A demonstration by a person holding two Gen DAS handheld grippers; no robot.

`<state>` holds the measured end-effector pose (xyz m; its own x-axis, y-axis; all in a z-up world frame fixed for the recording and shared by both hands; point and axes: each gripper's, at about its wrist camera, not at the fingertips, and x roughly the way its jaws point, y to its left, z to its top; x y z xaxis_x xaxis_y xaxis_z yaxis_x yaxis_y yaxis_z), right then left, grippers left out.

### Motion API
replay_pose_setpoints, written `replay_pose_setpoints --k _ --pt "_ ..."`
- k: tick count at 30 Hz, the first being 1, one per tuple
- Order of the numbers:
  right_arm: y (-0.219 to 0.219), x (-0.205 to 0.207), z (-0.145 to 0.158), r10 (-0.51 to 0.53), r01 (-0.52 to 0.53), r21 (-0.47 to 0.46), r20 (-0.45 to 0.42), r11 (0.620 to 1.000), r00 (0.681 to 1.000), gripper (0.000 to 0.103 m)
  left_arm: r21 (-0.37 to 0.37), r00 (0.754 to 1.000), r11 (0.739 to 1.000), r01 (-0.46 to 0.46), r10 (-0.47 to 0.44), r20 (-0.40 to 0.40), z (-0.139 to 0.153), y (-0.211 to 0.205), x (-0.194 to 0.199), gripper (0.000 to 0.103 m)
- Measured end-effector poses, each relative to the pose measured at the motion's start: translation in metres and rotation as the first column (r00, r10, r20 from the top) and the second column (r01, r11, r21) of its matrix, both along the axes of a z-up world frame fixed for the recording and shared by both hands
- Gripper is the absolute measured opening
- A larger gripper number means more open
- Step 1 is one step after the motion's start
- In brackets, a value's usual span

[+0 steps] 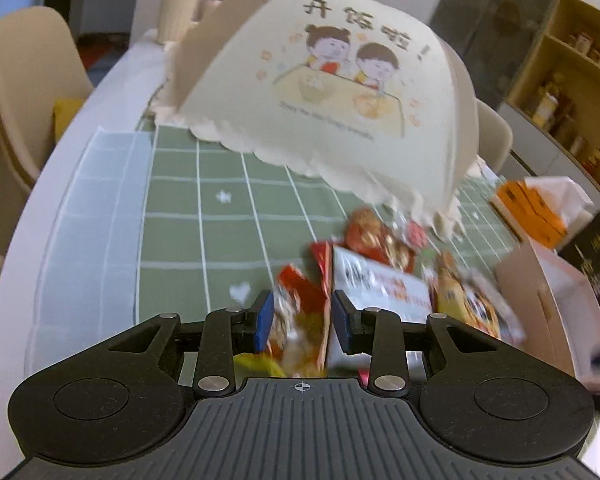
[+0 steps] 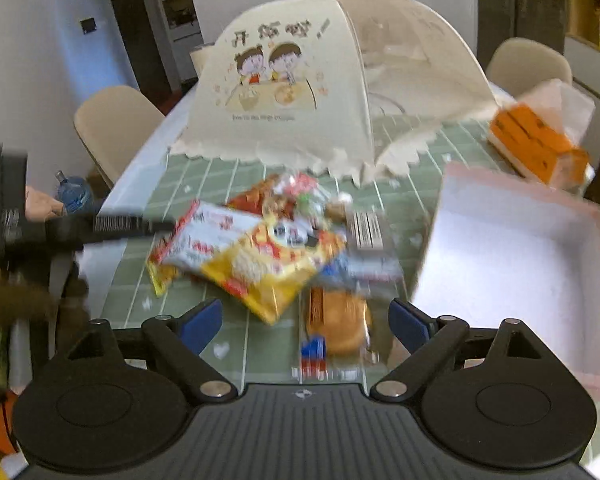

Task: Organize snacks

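In the left wrist view my left gripper [image 1: 303,320] is shut on a red-orange snack packet [image 1: 300,312], which is pinched between the blue pads. To its right lies a loose pile of snacks: a white packet with red print [image 1: 380,284], a yellow packet [image 1: 468,308] and red packets [image 1: 376,236]. Over the table my right gripper [image 2: 306,324] stands open and wide. A bun in a clear wrapper [image 2: 336,328] lies on the cloth below, between its pads but untouched. The yellow packet [image 2: 268,268] lies just beyond. My left gripper [image 2: 156,226] reaches in from the left.
An open, empty pink box [image 2: 520,248] stands to the right of the pile. A cream folding food cover [image 2: 284,92] fills the back of the green checked cloth [image 1: 188,216]. An orange tissue box [image 2: 536,148] sits at the back right, and chairs [image 2: 112,124] ring the table.
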<state>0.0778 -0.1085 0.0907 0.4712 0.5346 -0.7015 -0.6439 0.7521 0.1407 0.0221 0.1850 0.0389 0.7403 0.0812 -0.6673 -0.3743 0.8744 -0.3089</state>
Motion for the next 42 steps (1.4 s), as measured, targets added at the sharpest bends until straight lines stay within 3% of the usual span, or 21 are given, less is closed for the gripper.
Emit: replay_pose_setpoints --k 1,4,9,12,14,15,17,19,22,25,29,30,33,37,38,42 --pt "0.006 0.005 0.004 0.002 -0.002 -0.012 0.021 1.000 1.000 0.088 -0.001 1.000 1.000 0.009 -0.009 0.002 0.000 -0.002 -0.005 0.036" --pt "0.026 0.032 0.010 0.002 -0.001 -0.077 0.016 0.997 1.000 0.064 -0.025 1.000 0.999 0.020 -0.019 0.010 0.003 -0.010 -0.023 0.036" --pt "0.068 0.100 -0.009 -0.009 -0.011 -0.158 -0.125 0.987 0.992 0.062 -0.075 0.994 0.992 0.102 -0.099 0.043 0.015 -0.035 -0.049 0.036" --pt "0.089 0.134 -0.025 -0.063 0.033 -0.186 -0.156 0.982 0.986 0.057 -0.086 0.985 0.982 0.170 -0.167 0.049 0.018 -0.050 -0.062 0.036" --pt "0.100 0.152 -0.035 -0.094 0.057 -0.217 -0.165 0.975 0.982 0.040 -0.100 0.981 0.976 0.192 -0.189 0.038 0.017 -0.055 -0.071 0.036" --pt "0.103 0.159 -0.040 -0.102 0.059 -0.223 -0.182 0.973 0.978 0.036 -0.107 0.981 0.975 0.195 -0.193 0.034 0.015 -0.056 -0.075 0.036" --pt "0.107 0.166 -0.048 -0.106 0.049 -0.229 -0.242 0.972 0.965 0.033 -0.134 0.982 0.973 0.189 -0.187 0.026 0.010 -0.054 -0.082 0.036" --pt "0.108 0.158 -0.049 -0.102 0.043 -0.234 -0.247 0.971 0.964 0.033 -0.160 0.986 0.973 0.166 -0.167 0.012 0.003 -0.049 -0.085 0.036" --pt "0.106 0.130 -0.042 -0.013 -0.050 -0.202 -0.298 0.978 0.954 0.029 -0.190 0.992 0.974 0.120 -0.123 -0.004 -0.004 -0.040 -0.083 0.036" --pt "0.093 0.096 -0.047 0.046 -0.118 -0.163 -0.389 0.979 0.920 0.029 -0.214 0.993 0.970 0.116 -0.118 0.004 -0.002 -0.034 -0.075 0.036" --pt "0.068 0.048 -0.042 0.115 -0.173 -0.123 -0.376 0.977 0.919 0.029 -0.197 0.989 0.969 0.148 -0.146 0.021 0.005 -0.038 -0.070 0.036" --pt "0.059 0.042 -0.036 0.114 -0.162 -0.106 -0.361 0.981 0.926 0.030 -0.193 0.988 0.969 0.154 -0.151 0.027 0.007 -0.040 -0.070 0.036" --pt "0.025 0.028 -0.027 0.058 -0.091 -0.095 -0.308 0.991 0.950 0.048 -0.188 0.986 0.968 0.166 -0.162 0.036 0.012 -0.044 -0.074 0.036" --pt "-0.007 0.029 -0.036 -0.040 0.007 -0.108 -0.305 0.994 0.951 0.054 -0.197 0.984 0.964 0.177 -0.175 0.027 0.012 -0.049 -0.074 0.036" --pt "-0.011 0.033 -0.039 -0.065 0.034 -0.109 -0.295 0.993 0.953 0.060 -0.202 0.983 0.962 0.183 -0.181 0.025 0.012 -0.051 -0.073 0.036" --pt "0.000 0.039 -0.054 -0.089 0.069 -0.085 -0.270 0.994 0.959 0.067 -0.187 0.979 0.962 0.201 -0.201 0.019 0.015 -0.058 -0.070 0.036"
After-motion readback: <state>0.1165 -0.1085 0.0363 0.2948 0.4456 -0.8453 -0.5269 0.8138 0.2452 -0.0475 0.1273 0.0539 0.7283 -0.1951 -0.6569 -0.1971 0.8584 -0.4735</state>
